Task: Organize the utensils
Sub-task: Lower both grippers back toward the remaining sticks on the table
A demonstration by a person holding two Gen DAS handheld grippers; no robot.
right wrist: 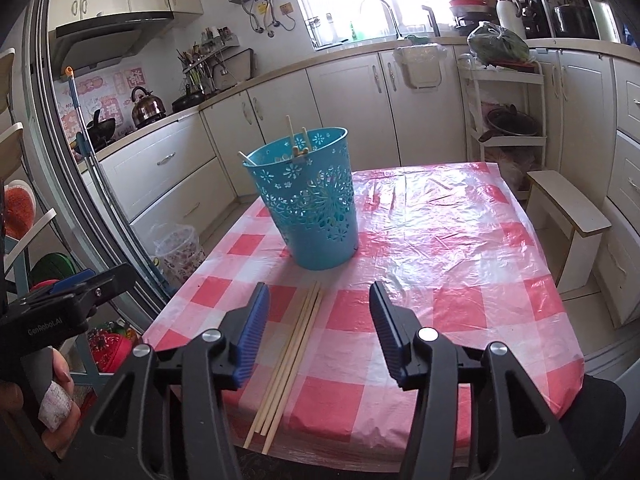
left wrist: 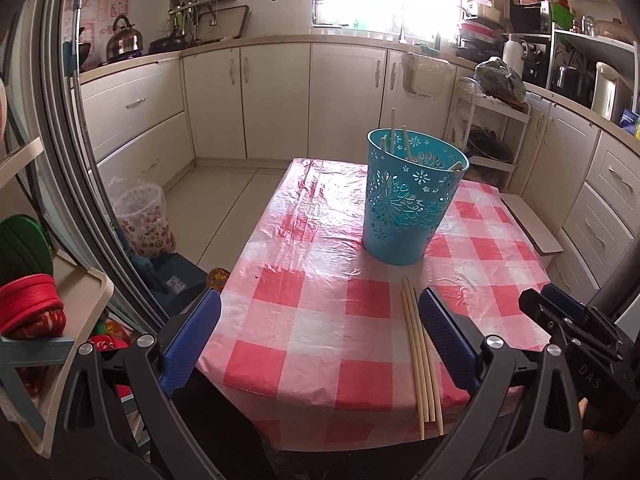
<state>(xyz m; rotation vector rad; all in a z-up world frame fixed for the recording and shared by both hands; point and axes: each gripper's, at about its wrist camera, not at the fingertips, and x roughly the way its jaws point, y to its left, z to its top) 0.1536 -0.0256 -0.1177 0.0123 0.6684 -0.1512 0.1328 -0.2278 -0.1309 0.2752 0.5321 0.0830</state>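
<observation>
Right hand-held gripper [right wrist: 318,332] hovers half-open and empty, loose chopsticks [right wrist: 290,356] lying on the table between its jaws.

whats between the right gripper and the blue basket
In the right wrist view, loose chopsticks lie on the checked tablecloth between the open right gripper and the blue basket.

The checked tablecloth [right wrist: 460,240] lies bare to the right of the teal basket [right wrist: 308,208], giving open passage there. The basket stands mid-table, blocking the far side. A bundle of chopsticks [right wrist: 292,356] lies near the front edge.
</observation>
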